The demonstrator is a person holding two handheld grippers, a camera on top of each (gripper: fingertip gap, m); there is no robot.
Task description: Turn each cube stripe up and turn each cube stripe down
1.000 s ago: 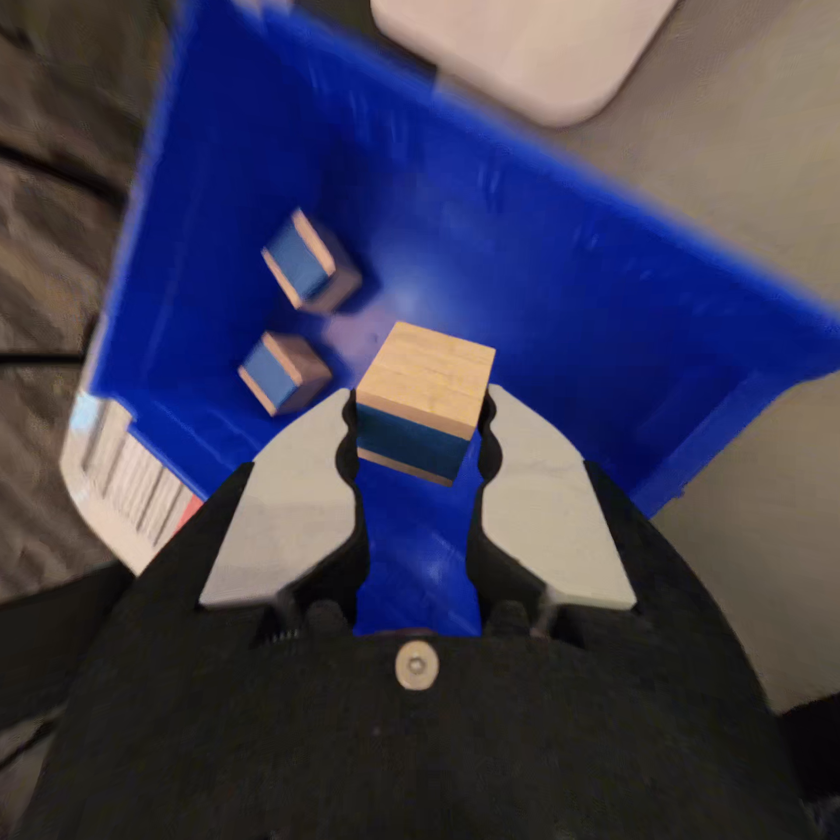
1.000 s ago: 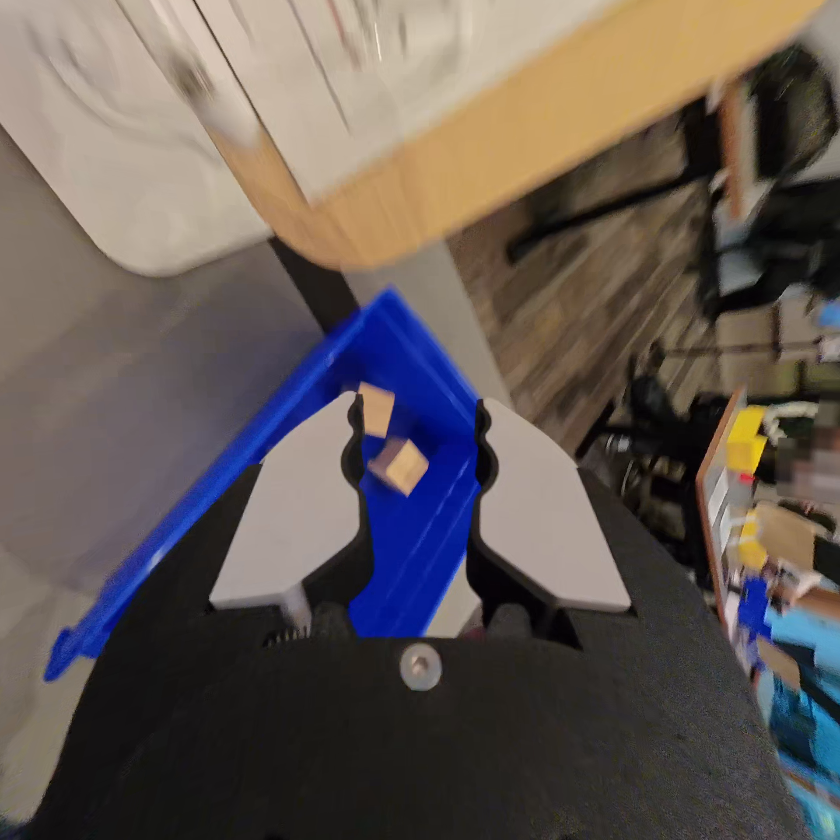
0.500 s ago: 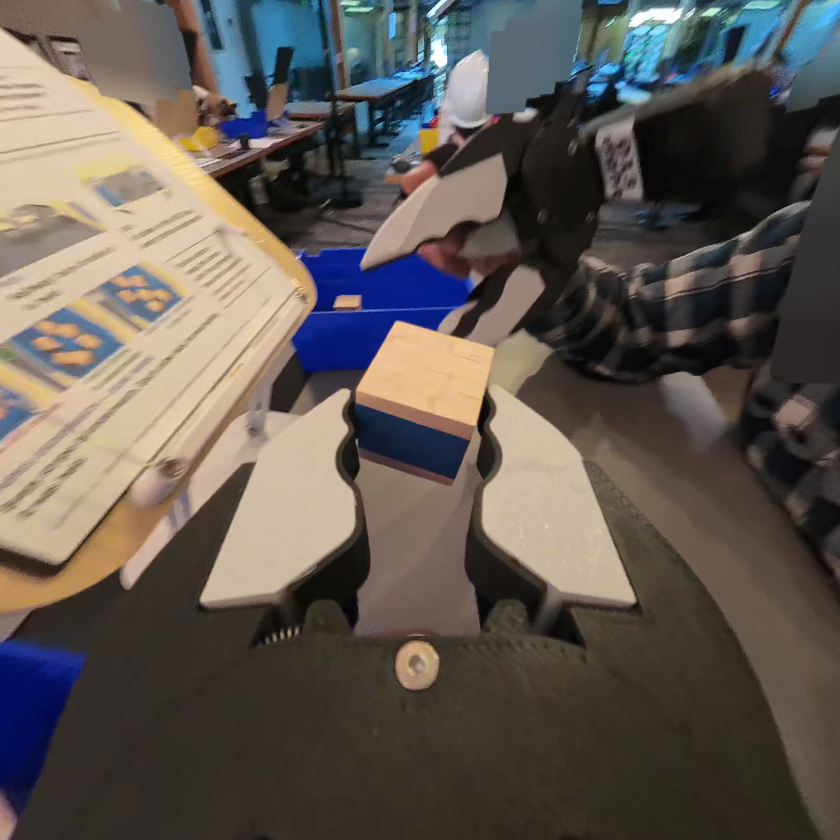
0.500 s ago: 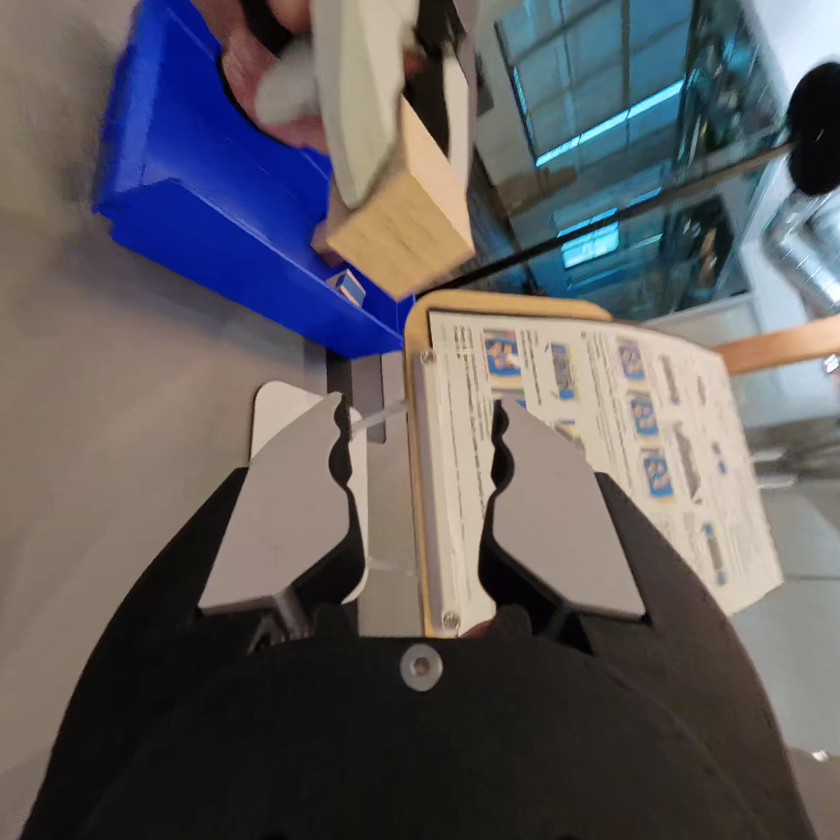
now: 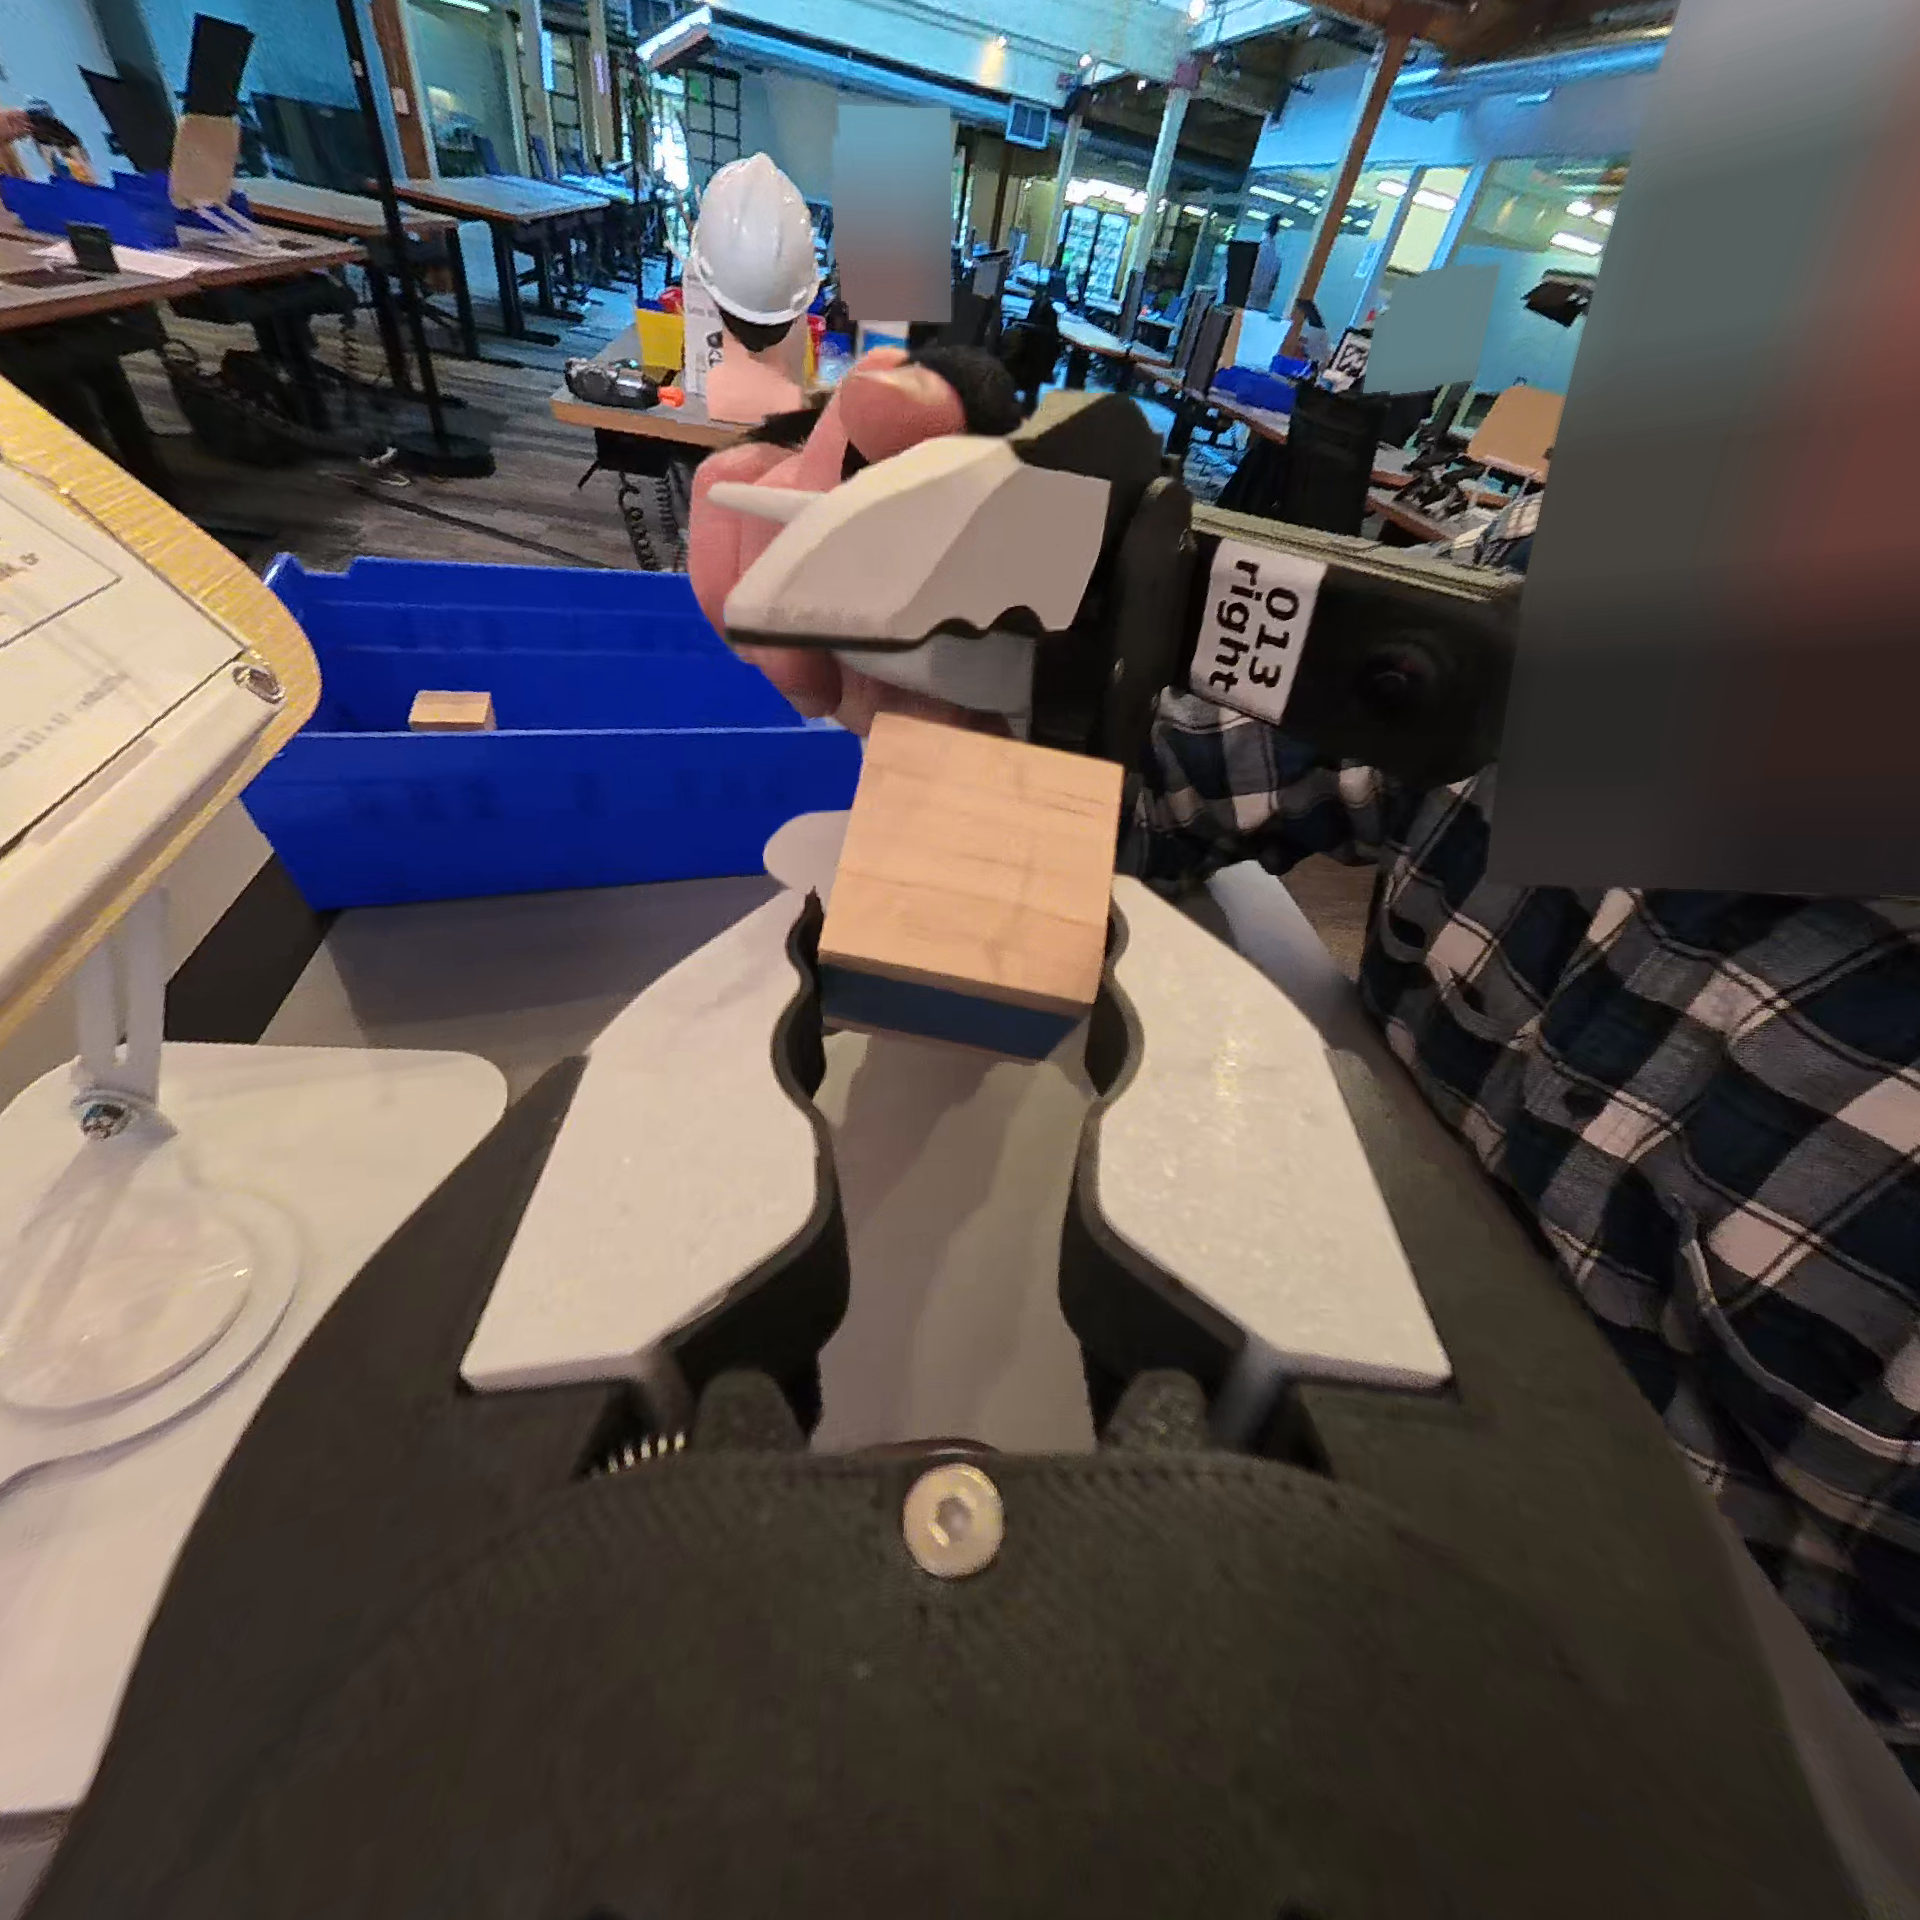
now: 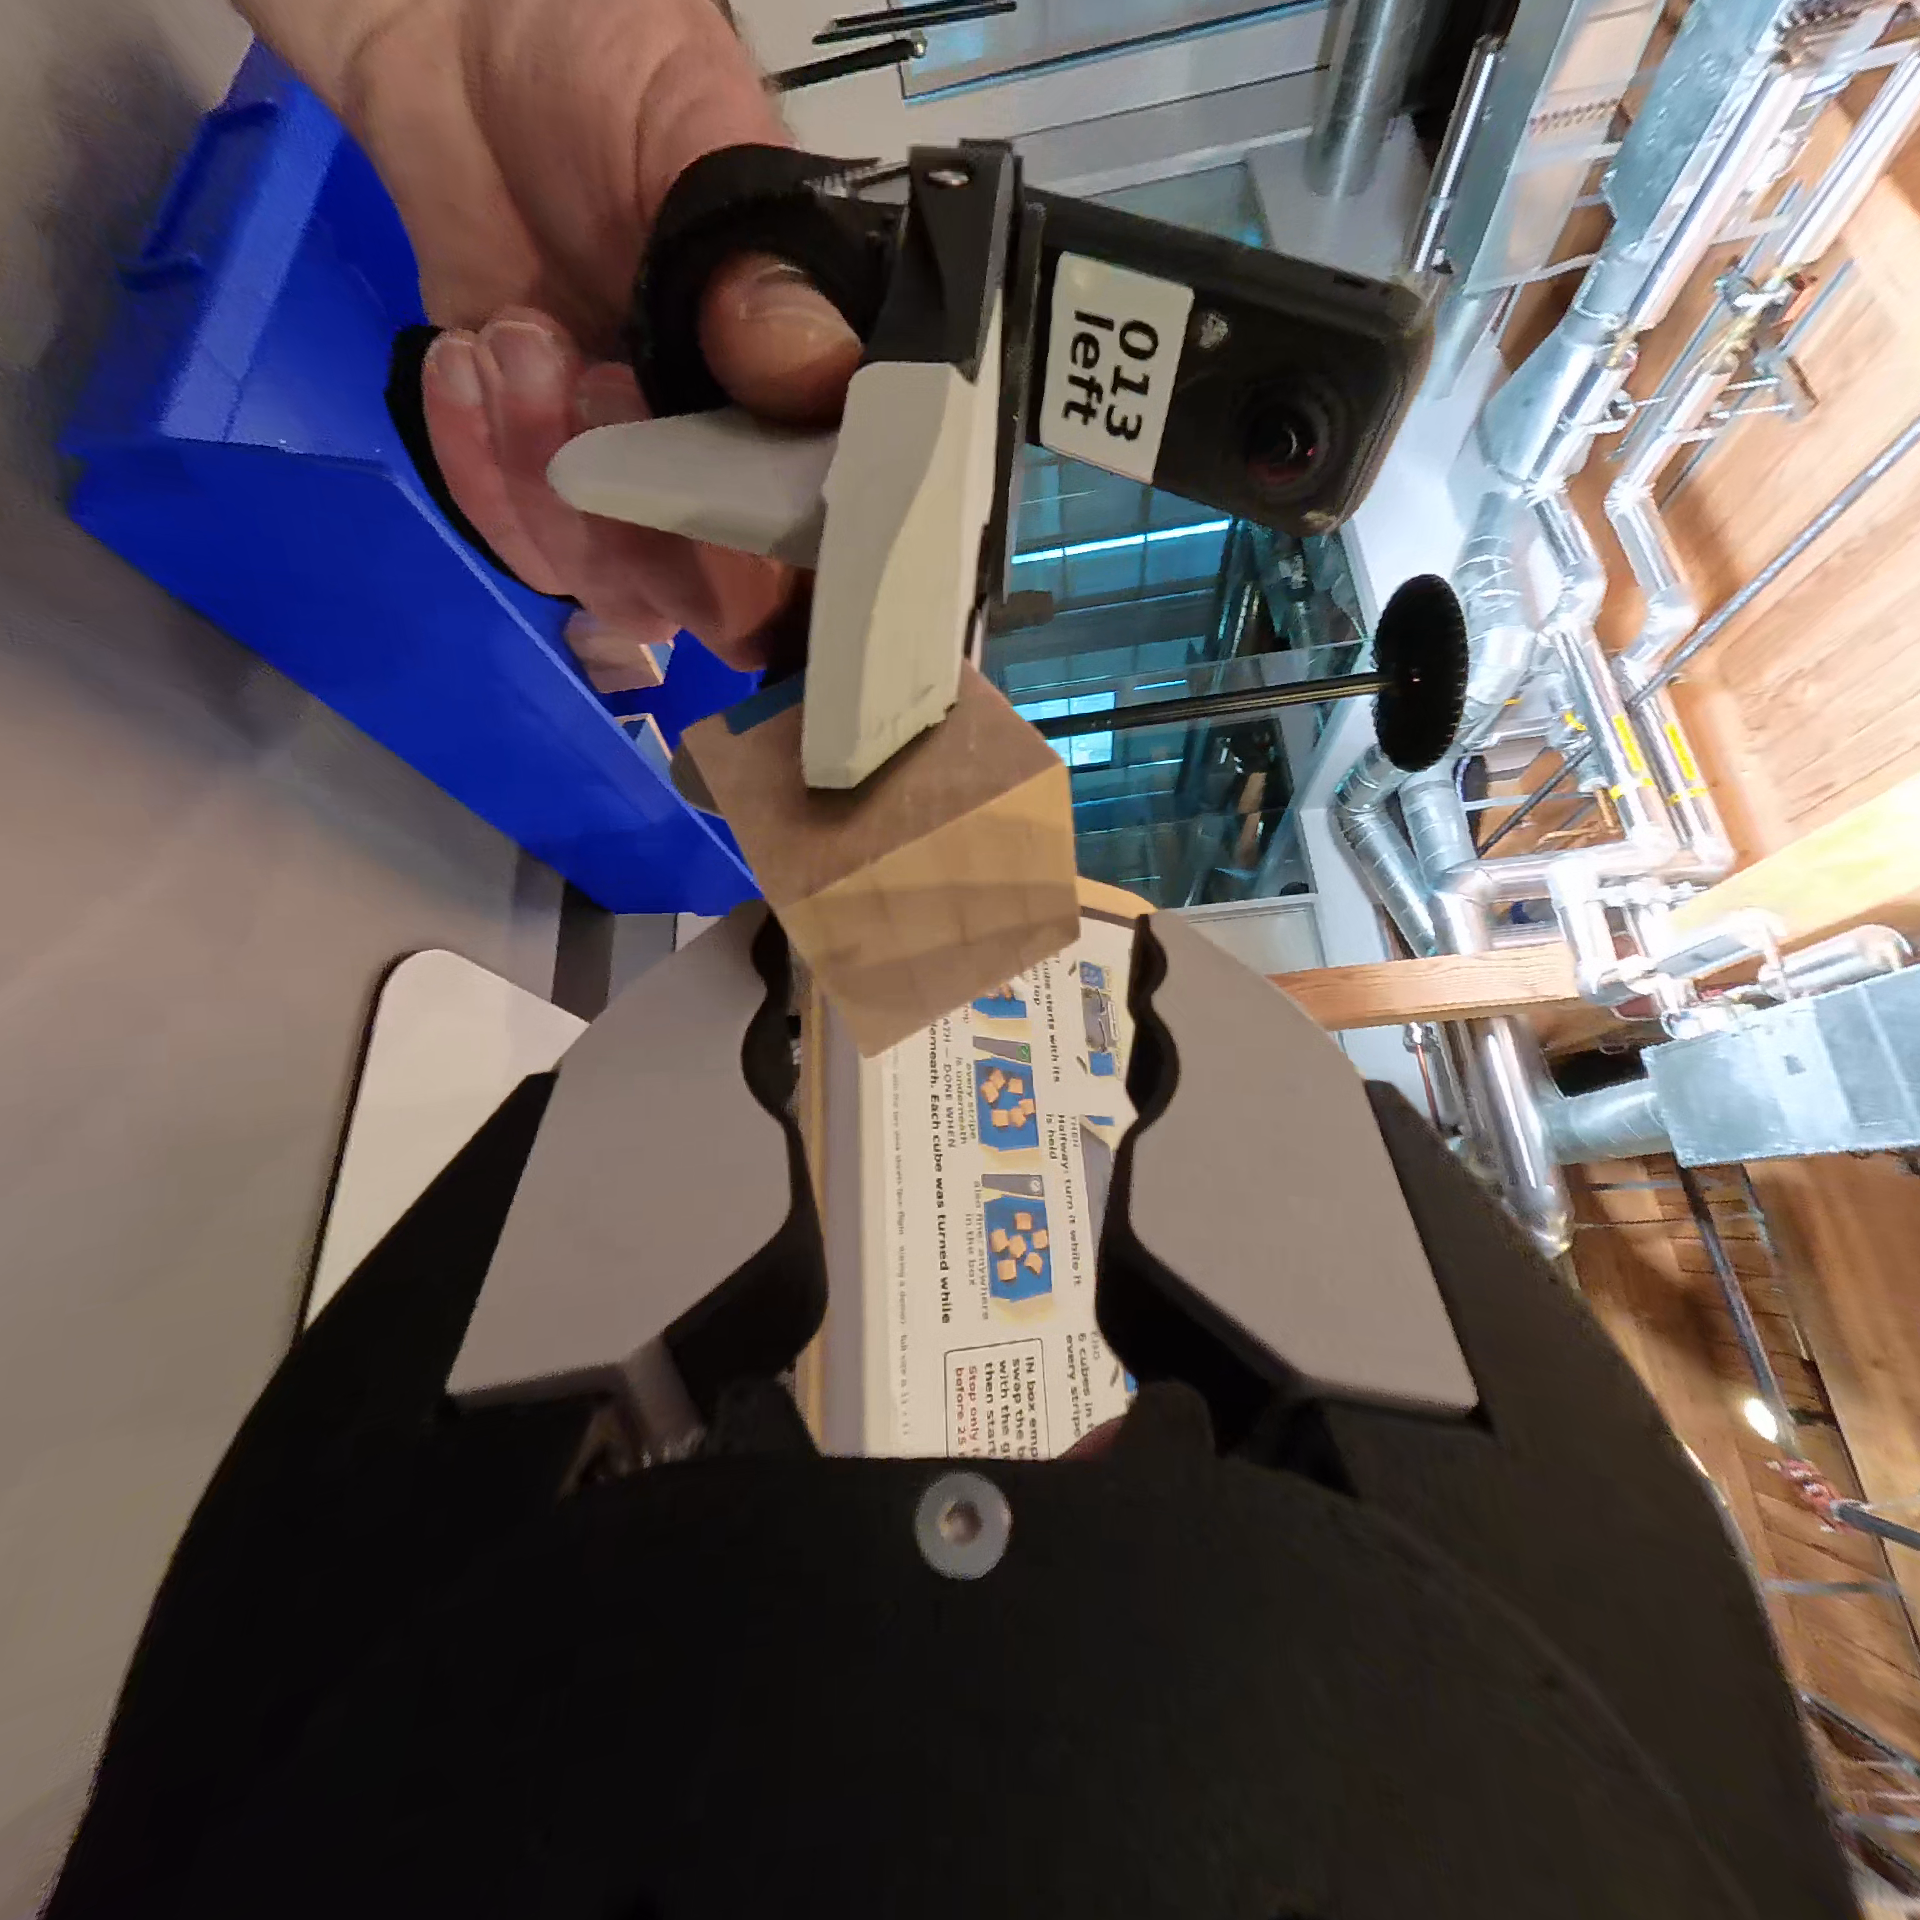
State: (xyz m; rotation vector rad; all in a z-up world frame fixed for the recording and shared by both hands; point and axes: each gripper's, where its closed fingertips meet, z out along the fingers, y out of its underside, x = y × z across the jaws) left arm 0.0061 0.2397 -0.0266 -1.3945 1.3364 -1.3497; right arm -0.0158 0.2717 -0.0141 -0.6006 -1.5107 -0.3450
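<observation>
Left wrist view: left jaws clamp wooden cube (image 5: 966,883), blue stripe below; right jaws open.

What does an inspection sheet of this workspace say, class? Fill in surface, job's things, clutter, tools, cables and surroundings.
Surface: grey table, mostly bare.
Job's things: wooden cube with a blue stripe on its near side, held in the air; blue bin behind, another cube inside it.
Clutter: instruction sheet on a stand with a white base, at left.
Tools: left tool shut on the wooden cube; right tool open, close to the cube.
Cables: nothing seen on the table.
Surroundings: open workshop, desks, white hard hat, plaid sleeve.
</observation>
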